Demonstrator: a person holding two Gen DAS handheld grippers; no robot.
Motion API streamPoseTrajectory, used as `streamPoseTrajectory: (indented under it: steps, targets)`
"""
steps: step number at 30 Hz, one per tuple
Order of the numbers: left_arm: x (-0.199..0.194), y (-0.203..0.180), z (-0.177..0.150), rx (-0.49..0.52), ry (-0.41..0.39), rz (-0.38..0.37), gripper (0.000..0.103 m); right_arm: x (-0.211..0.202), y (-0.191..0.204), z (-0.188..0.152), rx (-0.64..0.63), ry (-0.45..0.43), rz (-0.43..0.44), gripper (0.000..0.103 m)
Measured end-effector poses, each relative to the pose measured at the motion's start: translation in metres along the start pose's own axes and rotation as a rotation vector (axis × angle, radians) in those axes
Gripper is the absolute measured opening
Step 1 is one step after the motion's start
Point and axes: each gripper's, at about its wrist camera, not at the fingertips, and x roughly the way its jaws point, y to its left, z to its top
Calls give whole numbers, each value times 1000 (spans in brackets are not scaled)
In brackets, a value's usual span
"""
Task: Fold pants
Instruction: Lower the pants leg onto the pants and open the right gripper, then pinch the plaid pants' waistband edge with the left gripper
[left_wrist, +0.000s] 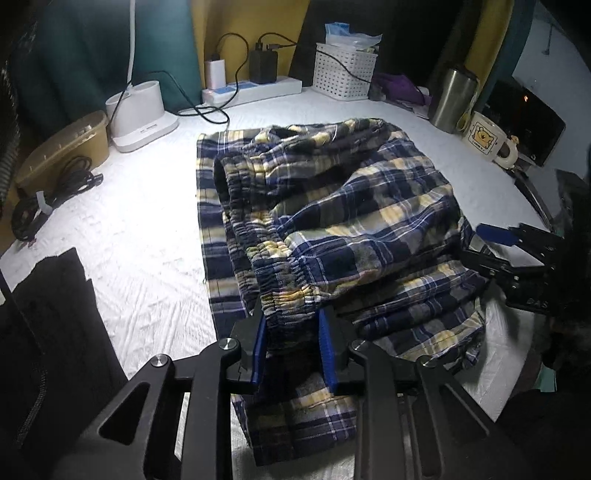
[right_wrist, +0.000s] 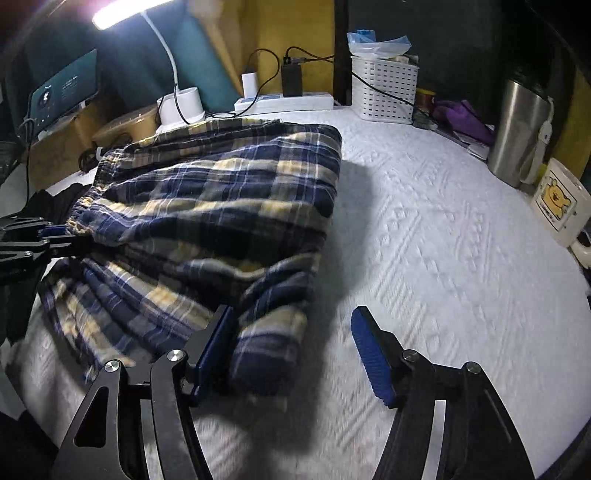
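The navy, yellow and white plaid pants lie folded in layers on the white quilted table cover. My left gripper is shut on the elastic waistband of the top layer, holding it over the lower layers. In the right wrist view the pants fill the left half. My right gripper is open, with a folded corner of the pants just inside its left finger and bare cover under its right finger. It also shows in the left wrist view at the pants' right edge.
At the back stand a white lamp base, a power strip with chargers, a white basket, a steel tumbler and a bear mug. A brown box and coiled cables are left. Dark cloth lies near left.
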Motion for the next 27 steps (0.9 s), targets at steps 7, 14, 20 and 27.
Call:
streamPoseTrajectory:
  steps: [7, 14, 20, 27]
  targets:
    - [-3, 1, 2, -20, 1, 0, 27, -14, 6, -15, 58, -35, 75, 12]
    - [-7, 2, 1, -46, -12, 2, 27, -52, 17, -11, 74, -115, 127, 9]
    - [-5, 3, -3, -36, 5, -7, 29, -34, 26, -32, 102, -48, 82, 9]
    - [-20, 13, 3, -30, -16, 1, 49, -42, 41, -48, 52, -53, 30, 23]
